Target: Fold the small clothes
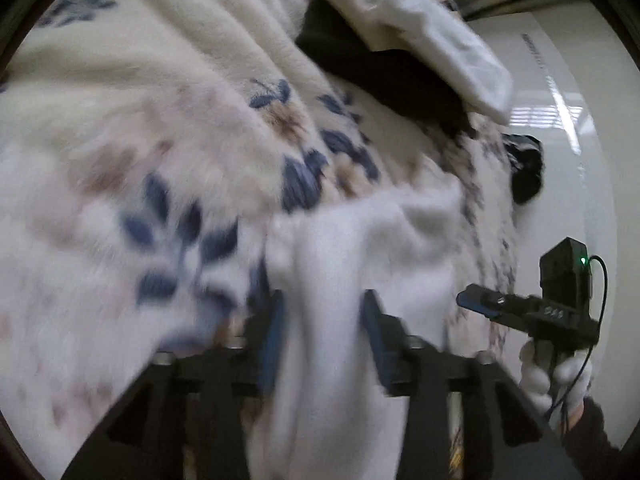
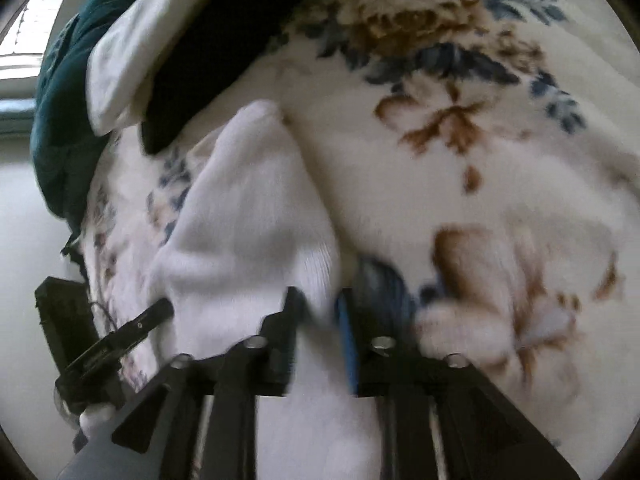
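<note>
A white ribbed garment (image 2: 248, 224) lies folded on the fleece blanket (image 2: 460, 168) with blue and brown flowers. In the right wrist view my right gripper (image 2: 320, 312) has its jaws close together, pinching a fold of that white cloth. In the left wrist view the white garment (image 1: 332, 264) runs between the fingers of my left gripper (image 1: 324, 312), which stand well apart around it and do not squeeze it. The right gripper (image 1: 472, 302) shows at the right edge of the blanket, held by a gloved hand (image 1: 552, 376). The left gripper (image 2: 160, 310) appears low on the left in the right wrist view.
At the far end of the blanket lie a black garment (image 1: 384, 68), a white cloth (image 1: 432, 32) on top of it and a dark teal garment (image 2: 68, 92). Pale glossy floor (image 1: 560, 200) runs beside the blanket's edge.
</note>
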`<state>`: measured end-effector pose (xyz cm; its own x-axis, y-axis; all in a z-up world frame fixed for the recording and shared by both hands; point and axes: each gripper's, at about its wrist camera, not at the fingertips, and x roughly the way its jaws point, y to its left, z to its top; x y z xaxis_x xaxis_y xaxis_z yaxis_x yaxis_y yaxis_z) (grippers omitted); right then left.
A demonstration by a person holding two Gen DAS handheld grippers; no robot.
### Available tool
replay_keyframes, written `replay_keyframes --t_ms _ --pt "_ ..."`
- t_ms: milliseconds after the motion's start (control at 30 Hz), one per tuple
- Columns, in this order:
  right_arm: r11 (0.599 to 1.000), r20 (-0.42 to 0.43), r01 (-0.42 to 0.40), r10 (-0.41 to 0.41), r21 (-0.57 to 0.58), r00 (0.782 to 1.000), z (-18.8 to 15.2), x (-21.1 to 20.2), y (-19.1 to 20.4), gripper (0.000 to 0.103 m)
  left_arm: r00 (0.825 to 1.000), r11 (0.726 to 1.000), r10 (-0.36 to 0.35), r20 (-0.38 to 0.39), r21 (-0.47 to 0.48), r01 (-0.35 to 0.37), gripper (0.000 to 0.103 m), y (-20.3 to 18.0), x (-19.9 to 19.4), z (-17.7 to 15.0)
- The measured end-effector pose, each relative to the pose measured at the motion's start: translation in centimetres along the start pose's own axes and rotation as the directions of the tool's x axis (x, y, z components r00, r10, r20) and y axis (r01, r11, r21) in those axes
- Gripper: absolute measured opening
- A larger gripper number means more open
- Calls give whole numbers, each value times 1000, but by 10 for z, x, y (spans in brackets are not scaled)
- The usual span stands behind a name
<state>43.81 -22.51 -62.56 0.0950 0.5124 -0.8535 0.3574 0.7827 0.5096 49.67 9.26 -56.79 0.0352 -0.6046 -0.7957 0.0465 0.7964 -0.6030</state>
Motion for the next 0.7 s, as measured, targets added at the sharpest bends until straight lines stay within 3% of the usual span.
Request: replay_keyframes --t_ms 33,67,200,300,467,533,600,633,667,700 --pt "1000 -8 -26 26 -7 1000 -11 -11 0 57 1000 1000 -27 9 -12 28 50 0 -14 -15" --pt "999 -19 -47 47 -13 999 -26 -23 -2 61 999 999 -46 19 -23 46 50 0 -26 -32" --pt "995 -98 -97 96 -8 991 -99 -54 -20 65 999 997 -29 36 -64 31 50 -3 -62 -111" --pt "997 -177 -77 73 -19 982 -163 -61 -39 65 1000 991 -4 20 -133 6 50 -3 -75 -177" --pt "996 -292 -80 91 49 952 -268 -38 -77 65 995 965 47 -84 -254 -67 54 1 -39 -266" --pt "996 -330 -63 82 67 940 -301 -18 -87 65 986 957 104 -131 -257 -135 54 3 -19 -287" --pt "997 -354 -51 69 61 933 -327 7 -87 65 980 953 160 -120 -239 -185 52 1 -9 -305" --pt "998 -362 -40 54 45 931 -338 17 -86 65 981 953 167 -94 -239 -185 40 -1 -10 -310" --pt "999 -363 -26 36 30 931 -345 29 -79 64 986 955 153 -72 -246 -166 5 -2 -12 -316" --pt "1000 -353 -16 24 26 935 -352 35 -76 58 985 954 164 -60 -246 -174 2 -5 -14 -320"
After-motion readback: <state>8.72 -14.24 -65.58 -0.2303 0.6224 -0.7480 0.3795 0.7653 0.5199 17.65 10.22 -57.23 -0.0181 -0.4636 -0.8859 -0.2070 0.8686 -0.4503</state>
